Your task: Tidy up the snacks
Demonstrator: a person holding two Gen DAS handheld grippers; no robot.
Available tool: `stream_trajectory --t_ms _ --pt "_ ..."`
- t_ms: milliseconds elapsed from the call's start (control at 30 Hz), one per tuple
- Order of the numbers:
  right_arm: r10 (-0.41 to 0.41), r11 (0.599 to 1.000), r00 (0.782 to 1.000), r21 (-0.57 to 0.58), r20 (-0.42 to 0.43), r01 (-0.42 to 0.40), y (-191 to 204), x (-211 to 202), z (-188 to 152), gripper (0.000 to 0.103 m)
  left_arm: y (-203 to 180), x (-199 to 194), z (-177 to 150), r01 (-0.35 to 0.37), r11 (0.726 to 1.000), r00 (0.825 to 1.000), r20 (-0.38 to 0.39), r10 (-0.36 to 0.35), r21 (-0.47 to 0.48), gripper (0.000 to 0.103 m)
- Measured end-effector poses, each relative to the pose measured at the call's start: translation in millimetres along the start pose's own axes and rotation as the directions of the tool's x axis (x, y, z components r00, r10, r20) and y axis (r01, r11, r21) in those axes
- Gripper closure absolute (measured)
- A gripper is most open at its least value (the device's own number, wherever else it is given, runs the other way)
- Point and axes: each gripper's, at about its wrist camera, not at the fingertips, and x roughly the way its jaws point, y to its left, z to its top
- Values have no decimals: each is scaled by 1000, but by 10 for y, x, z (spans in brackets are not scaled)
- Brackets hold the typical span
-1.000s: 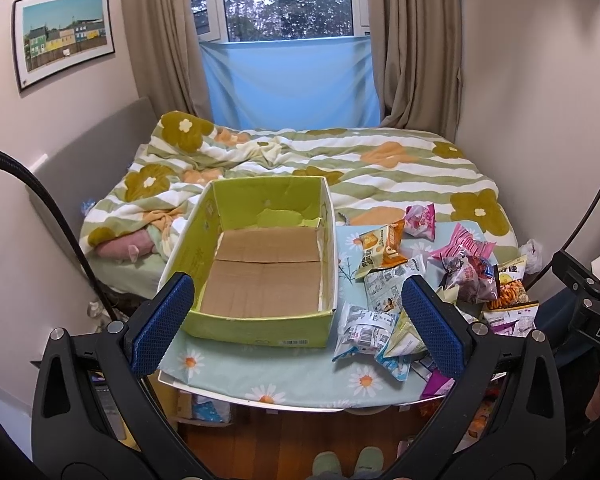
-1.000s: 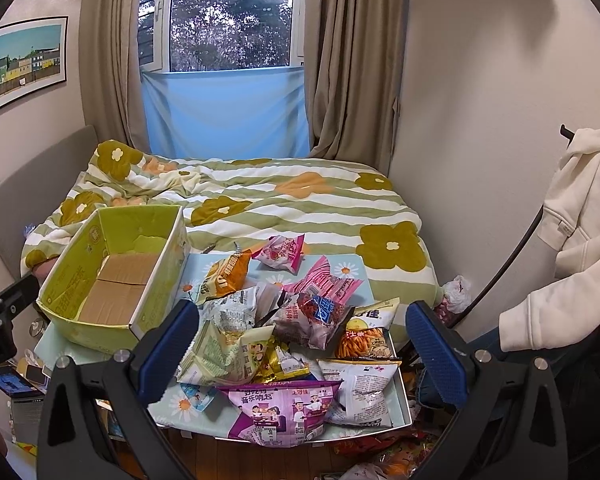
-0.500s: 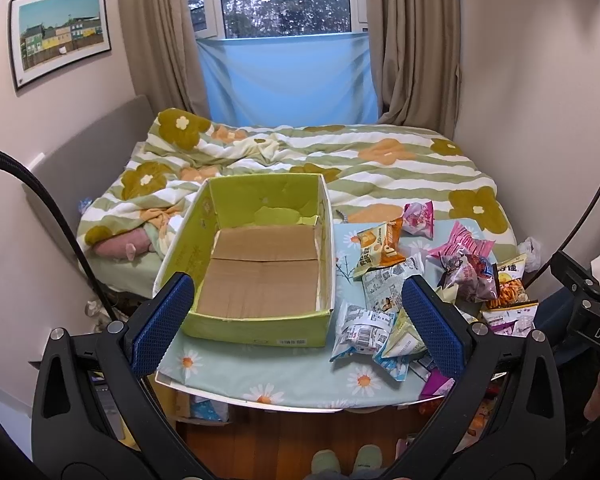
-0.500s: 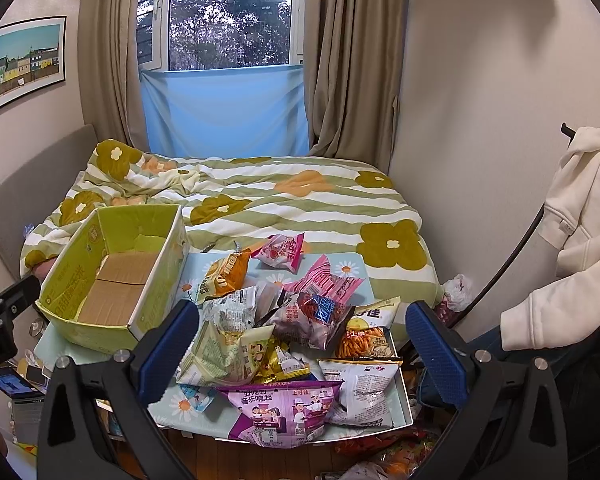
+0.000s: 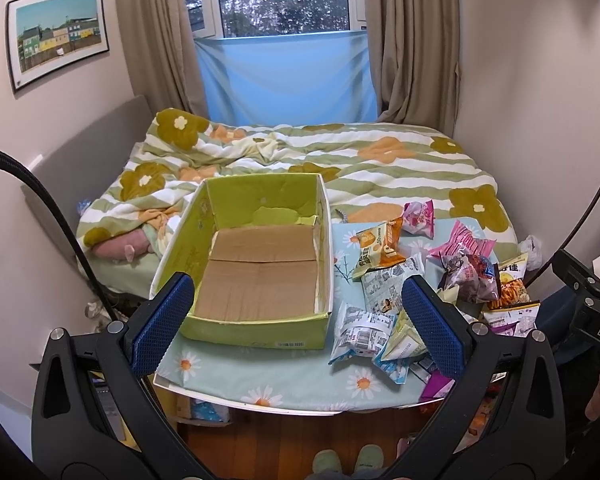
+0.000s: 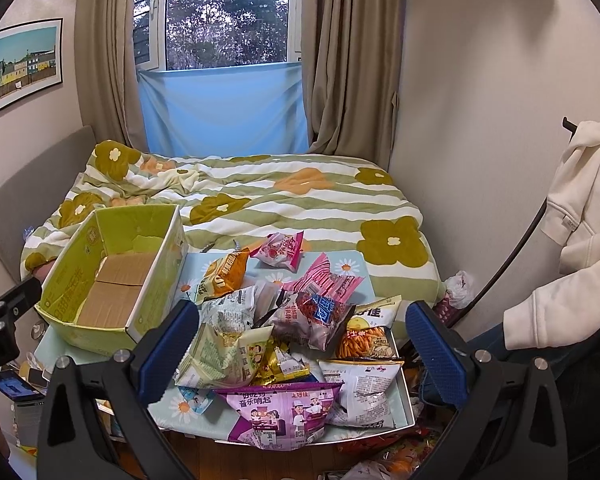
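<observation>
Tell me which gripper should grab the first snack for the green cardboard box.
Right. The right gripper hangs open directly over the pile of snack packets, while the left gripper faces the empty green cardboard box, with the packets off to its side.

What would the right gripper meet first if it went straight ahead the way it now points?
Probably the snack pile on the table: the open right gripper points at the packets heaped between its fingers, though depth is unclear.

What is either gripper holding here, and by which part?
Nothing is held. The left gripper and the right gripper are both open, hovering above the table with nothing between the pads.
</observation>
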Motion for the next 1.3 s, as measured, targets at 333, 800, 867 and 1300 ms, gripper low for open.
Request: stream_trajectory --t_ms 333,800,867,1300 --pt "1 1000 1000 3 -3 -1 -25 25 7 0 -39 38 9 -1 1000 1000 -5 1 2 0" --pt "-14 1000 1000 7 10 14 -120 28 -11 0 -108 93 -68 18 1000 1000 -19 -18 -9 0" --pt "-15 1000 1000 14 10 15 -189 30 -47 0 -155 153 -120 38 999 998 -45 -38 -6 0" --pt "92 996 985 2 -143 -93 -615 447 -746 0 -889 753 -295 270 944 953 -195 -233 190 1"
